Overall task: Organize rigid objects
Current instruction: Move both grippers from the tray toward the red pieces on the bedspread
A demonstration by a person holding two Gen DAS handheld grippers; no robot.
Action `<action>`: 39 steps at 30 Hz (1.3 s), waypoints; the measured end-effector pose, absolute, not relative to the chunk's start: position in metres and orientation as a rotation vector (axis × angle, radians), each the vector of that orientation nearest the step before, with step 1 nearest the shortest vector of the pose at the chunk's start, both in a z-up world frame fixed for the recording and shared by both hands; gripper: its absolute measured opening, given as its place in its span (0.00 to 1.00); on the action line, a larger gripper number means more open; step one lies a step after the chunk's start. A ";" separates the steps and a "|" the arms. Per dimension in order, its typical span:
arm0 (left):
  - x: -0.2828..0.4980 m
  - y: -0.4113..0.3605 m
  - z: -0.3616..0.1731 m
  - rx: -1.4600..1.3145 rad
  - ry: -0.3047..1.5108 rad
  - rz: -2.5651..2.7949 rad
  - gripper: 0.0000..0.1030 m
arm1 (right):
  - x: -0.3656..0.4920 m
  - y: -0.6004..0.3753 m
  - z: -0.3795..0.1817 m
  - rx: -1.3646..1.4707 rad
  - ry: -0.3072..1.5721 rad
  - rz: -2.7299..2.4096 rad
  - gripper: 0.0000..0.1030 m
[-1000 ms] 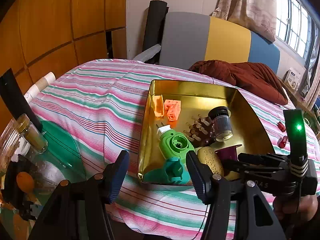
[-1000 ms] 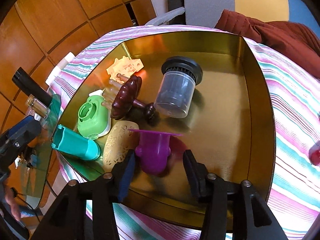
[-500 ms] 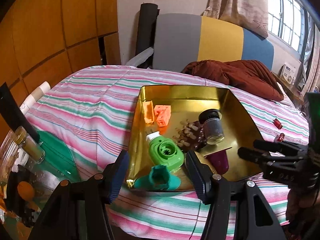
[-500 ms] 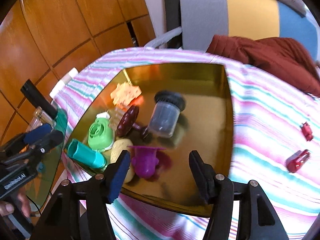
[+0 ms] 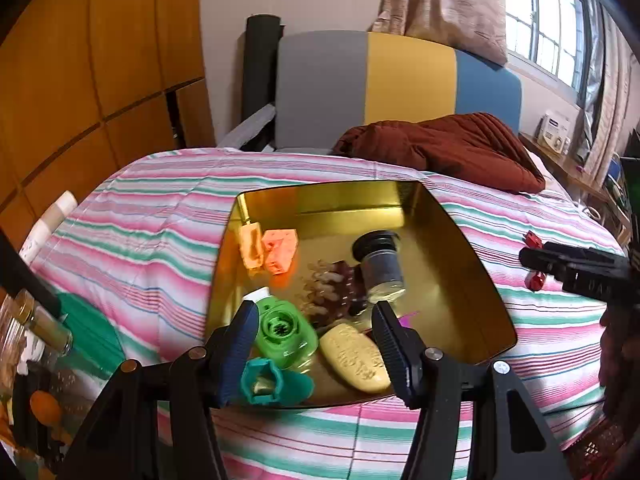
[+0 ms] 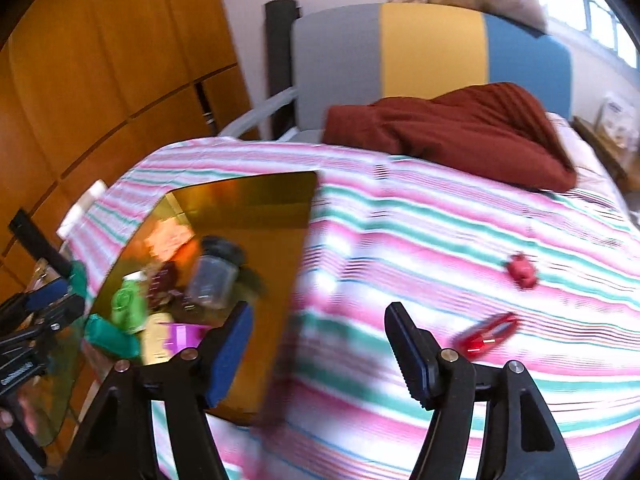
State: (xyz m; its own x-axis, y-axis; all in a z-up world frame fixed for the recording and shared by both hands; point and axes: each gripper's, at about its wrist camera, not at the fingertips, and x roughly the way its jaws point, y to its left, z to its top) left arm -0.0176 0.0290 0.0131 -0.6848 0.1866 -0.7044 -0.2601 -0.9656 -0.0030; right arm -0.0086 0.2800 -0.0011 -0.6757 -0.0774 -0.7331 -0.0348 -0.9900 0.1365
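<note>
— Left view?
— The left tool (image 5: 314, 344) hangs spread, empty, over the gold tray's (image 5: 472, 264) near edge on the bed (image 5: 140, 220).
— Right view?
— The right tool (image 6: 318, 350), just widening (empty), sits near a red clip (image 6: 486, 334).

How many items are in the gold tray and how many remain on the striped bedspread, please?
In the tray: 7 (orange block, peach block, jar, brush, green piece, teal piece, yellow oval); a purple cup makes 8
On the bedspread: 2 red pieces
Total: 10
</note>
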 end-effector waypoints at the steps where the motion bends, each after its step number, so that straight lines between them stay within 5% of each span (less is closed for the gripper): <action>1: -0.018 0.033 0.014 -1.100 0.147 2.666 0.58 | -0.008 0.288 0.000 1.261 -0.218 -2.865 0.67; 11: -0.018 0.077 0.020 -1.053 0.199 2.566 0.58 | 0.011 0.413 0.003 1.265 -0.358 -3.186 0.70; 20: -0.017 0.136 0.021 -1.021 0.258 2.460 0.58 | 0.041 0.511 -0.019 1.312 -0.817 -3.336 0.70; 39: -0.026 0.271 -0.011 -1.028 0.459 2.230 0.58 | 0.058 0.536 -0.015 1.202 -1.137 -3.272 0.75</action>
State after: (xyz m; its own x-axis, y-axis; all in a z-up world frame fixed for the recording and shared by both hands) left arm -0.0255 0.2711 -0.0114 -0.4951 0.3996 -0.7715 -0.6718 -0.7392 0.0482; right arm 0.0578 0.5365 -0.0150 -0.6648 0.2573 -0.7013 -0.6368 -0.6860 0.3520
